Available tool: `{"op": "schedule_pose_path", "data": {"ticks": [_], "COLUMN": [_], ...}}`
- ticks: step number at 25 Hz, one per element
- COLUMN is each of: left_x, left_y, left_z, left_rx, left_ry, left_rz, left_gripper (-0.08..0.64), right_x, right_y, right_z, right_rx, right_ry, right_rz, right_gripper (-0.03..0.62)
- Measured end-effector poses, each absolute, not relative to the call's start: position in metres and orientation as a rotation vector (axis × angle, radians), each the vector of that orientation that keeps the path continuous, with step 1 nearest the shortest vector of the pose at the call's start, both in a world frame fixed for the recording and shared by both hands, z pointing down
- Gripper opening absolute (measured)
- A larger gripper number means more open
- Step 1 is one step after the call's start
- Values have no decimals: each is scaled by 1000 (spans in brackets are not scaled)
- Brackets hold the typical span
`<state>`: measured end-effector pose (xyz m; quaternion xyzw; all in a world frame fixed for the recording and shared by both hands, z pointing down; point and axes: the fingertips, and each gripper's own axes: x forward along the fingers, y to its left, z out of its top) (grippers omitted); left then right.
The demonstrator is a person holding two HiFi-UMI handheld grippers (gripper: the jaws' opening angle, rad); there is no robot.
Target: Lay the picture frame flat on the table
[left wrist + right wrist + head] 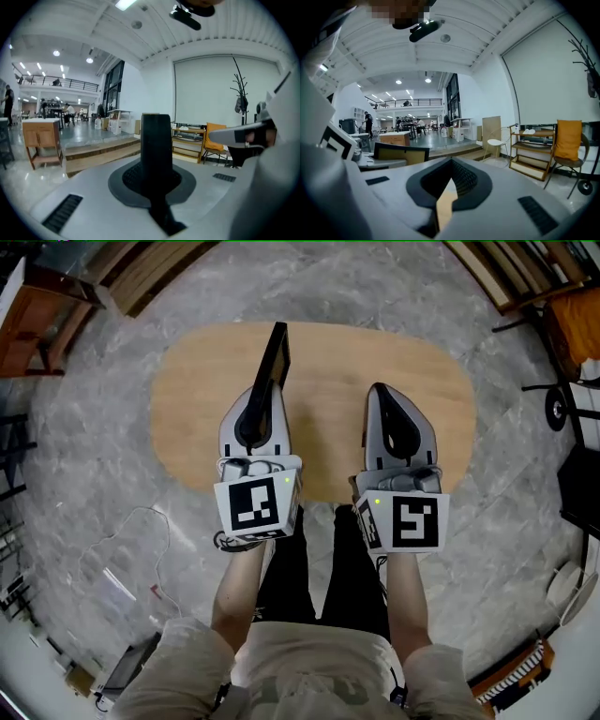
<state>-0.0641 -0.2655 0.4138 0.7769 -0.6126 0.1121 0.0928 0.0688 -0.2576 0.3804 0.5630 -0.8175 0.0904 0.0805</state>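
- While gripped edge-on by the left gripper [264, 390], the black picture frame [279, 348] stands upright over the far-left part of the table [187, 399]; whether it touches the table cannot be told.
- Left gripper: jaws narrow, pressed on the picture frame.
- Right gripper [378, 390]: over the table's near-right part, jaws drawn together, nothing between them.
- Table: oval, wooden, on a grey stone floor [112, 484].

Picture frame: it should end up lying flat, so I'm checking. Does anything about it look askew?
Yes: the picture frame stands on edge, leaning slightly, over the table, clamped in the left gripper, not lying flat.
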Motion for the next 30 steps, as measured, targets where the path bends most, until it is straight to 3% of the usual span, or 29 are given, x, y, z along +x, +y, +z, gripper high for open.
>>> {"op": "schedule_pose_path", "data": {"ticks": [12, 26, 30], "left_x": [-75, -79, -75], "left_y": [-219, -215, -221], "left_z": [529, 550, 562], "left_rx": [2248, 2241, 2361], "left_ry": [-1737, -1711, -1699], "left_rz": [465, 551, 796], "left_gripper": [20, 20, 20], "right_x": [59, 61, 59], "right_y": [-211, -205, -203], "right_z": [517, 536, 543], "right_rx": [1636, 1644, 1635], "right_ry": [-2277, -2243, -2233], "right_rz": [498, 556, 557], "right_gripper": [6, 6, 6]}}
